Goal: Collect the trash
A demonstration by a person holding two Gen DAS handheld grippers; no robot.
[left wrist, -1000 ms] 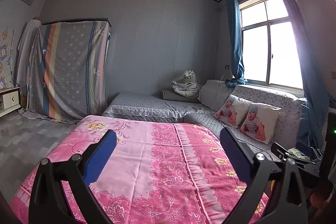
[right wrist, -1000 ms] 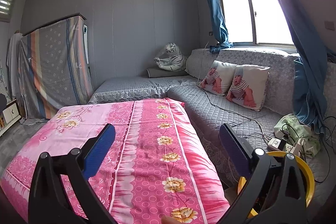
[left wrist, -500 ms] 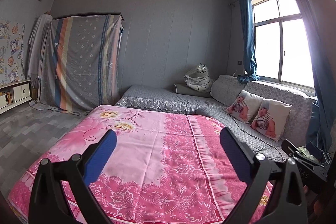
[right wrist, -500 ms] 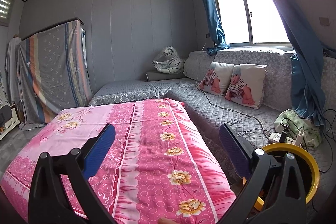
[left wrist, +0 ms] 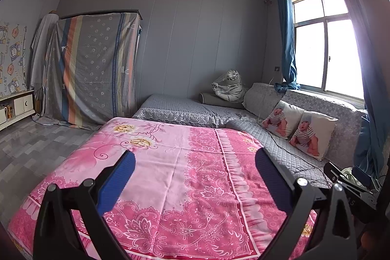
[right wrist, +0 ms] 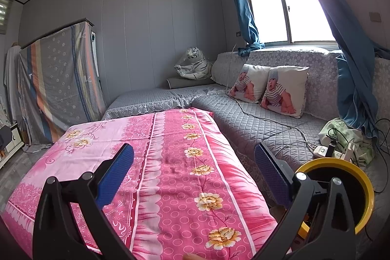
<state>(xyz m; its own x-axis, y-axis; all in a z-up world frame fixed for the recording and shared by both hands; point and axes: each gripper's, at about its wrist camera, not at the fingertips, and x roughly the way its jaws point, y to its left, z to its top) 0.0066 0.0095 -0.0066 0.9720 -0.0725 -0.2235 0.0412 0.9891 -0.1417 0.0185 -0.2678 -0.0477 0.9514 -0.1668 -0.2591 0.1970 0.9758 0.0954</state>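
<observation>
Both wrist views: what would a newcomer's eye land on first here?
The bright pink floral cloth fills the foreground under both open grippers, left and right. Behind it, two baby-print cushions lean on the grey sofa below the window, with a toy tiger in the corner. A yellow-rimmed bin sits at lower right.

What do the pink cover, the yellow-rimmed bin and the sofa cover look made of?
Pink cover: thin printed woven cloth, matte; it drapes and creases softly. Yellow-rimmed bin: probably plastic, since the rim is smooth, evenly coloured and slightly glossy. Sofa cover: quilted grey fabric, with diamond stitching and a lace edge.
</observation>
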